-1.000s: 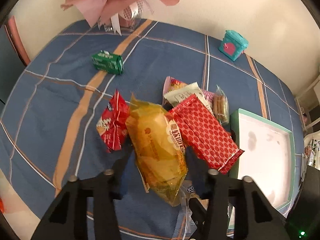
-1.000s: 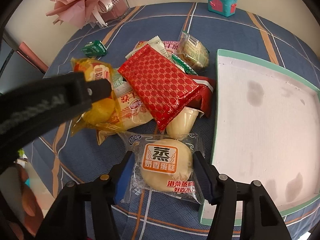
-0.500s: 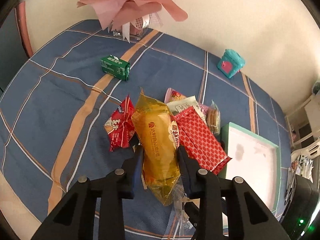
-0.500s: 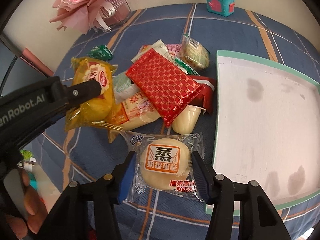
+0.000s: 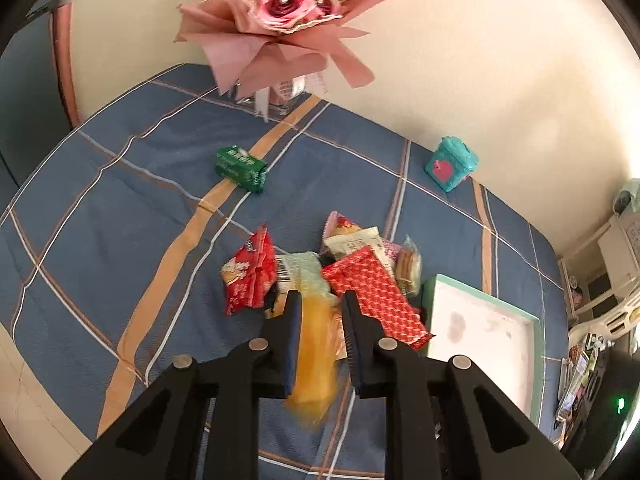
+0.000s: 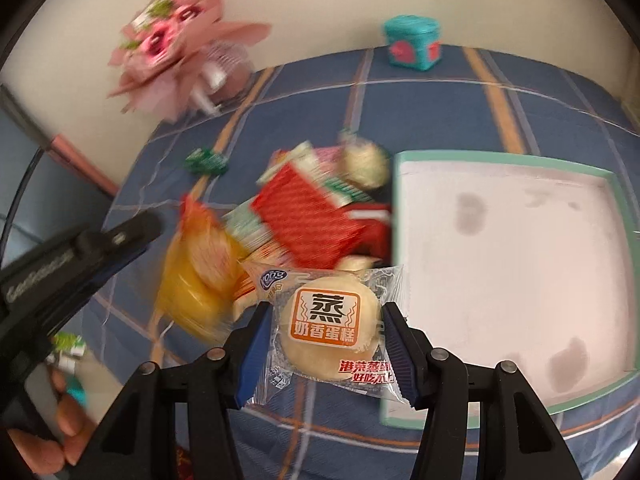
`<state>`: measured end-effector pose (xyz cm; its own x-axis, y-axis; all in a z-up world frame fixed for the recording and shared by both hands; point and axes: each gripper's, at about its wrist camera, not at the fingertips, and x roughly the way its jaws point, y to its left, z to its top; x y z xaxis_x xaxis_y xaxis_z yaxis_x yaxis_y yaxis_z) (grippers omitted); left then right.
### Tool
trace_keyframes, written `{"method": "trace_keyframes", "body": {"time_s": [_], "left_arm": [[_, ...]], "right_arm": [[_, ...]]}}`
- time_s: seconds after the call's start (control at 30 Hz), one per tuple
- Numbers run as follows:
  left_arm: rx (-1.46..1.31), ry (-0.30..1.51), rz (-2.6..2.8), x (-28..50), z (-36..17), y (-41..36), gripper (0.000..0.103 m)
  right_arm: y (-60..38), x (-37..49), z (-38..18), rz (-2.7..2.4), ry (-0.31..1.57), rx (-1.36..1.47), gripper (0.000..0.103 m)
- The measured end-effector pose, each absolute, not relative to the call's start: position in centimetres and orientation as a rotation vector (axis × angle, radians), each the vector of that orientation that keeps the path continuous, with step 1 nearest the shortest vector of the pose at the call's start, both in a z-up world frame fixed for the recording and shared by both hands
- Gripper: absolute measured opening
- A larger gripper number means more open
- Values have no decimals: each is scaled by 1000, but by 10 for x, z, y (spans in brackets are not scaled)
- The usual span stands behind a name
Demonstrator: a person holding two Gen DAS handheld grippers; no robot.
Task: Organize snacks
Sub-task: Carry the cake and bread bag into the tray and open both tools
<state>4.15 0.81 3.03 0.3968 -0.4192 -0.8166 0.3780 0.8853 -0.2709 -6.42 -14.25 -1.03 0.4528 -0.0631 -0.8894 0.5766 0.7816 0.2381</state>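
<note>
Both claws lifted – left claw [image 5: 319,312] pinching yellow bread packet [image 5: 316,364], right claw [image 6: 325,334] gripping steamed cake [image 6: 330,338], tray [image 6: 618,208] bare

Each camera sits on its gripper and looks forward and steeply down along the fingers, close above the worktop [image 5: 120,248]. The left view faces the snack pile [image 5: 340,272] from the left, the right view from nearer the tray [image 6: 512,264]. Both show the pile, the tray and the bouquet [image 5: 280,12].

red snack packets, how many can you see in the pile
2: a crinkled red bag at the pile's left edge and a red patterned flat packet lying beside the tray. More may be hidden underneath.
</note>
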Motion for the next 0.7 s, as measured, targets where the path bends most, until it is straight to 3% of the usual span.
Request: {"method": "trace_keyframes", "body": {"time_s": [0.3,0.47,0.7], "left_arm": [[-17,1123,-443,44,8,13,21],[-13,1140,-368,42,2,34,43],[0,1235,-261,47,-28,55,50]], "right_arm": [[-178,-90,-11,-565,1057,578,57],[-157,-80,-23,-469,1105,589,58],[-135,-77,-25,-434,1124,530,58]]}}
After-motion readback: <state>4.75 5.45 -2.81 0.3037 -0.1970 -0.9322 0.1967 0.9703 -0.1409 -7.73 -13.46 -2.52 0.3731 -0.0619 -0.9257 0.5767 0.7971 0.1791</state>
